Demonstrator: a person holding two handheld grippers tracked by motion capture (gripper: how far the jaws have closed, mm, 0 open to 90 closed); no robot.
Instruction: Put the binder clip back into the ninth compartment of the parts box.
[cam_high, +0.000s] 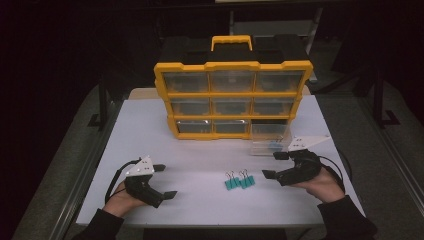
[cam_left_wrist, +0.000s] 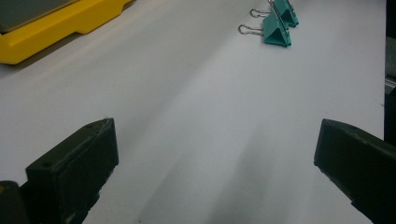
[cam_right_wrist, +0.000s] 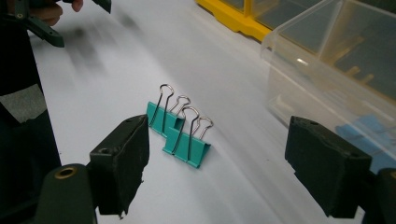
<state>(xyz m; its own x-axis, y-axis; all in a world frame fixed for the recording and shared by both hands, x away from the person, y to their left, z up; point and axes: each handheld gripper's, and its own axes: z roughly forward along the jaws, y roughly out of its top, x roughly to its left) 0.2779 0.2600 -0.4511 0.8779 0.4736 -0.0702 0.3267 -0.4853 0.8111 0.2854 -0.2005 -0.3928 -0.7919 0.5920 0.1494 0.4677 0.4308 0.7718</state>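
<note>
Two teal binder clips (cam_high: 239, 181) lie side by side on the white table (cam_high: 200, 150), between my two grippers. In the right gripper view the clips (cam_right_wrist: 180, 130) rest just ahead of my right gripper (cam_right_wrist: 217, 163), whose jaws stand wide apart with nothing between them. From above, the right gripper (cam_high: 272, 165) sits just right of the clips. My left gripper (cam_high: 165, 181) rests low at the front left, open and empty. In its own view the left gripper (cam_left_wrist: 215, 158) faces bare table, with the clips (cam_left_wrist: 278, 23) farther off.
A yellow drawer organizer (cam_high: 232, 95) with a handle stands at the back of the table. One clear drawer (cam_high: 270, 139), out of its bottom right slot, sits on the table with blue items (cam_right_wrist: 369, 128) inside, close behind my right gripper.
</note>
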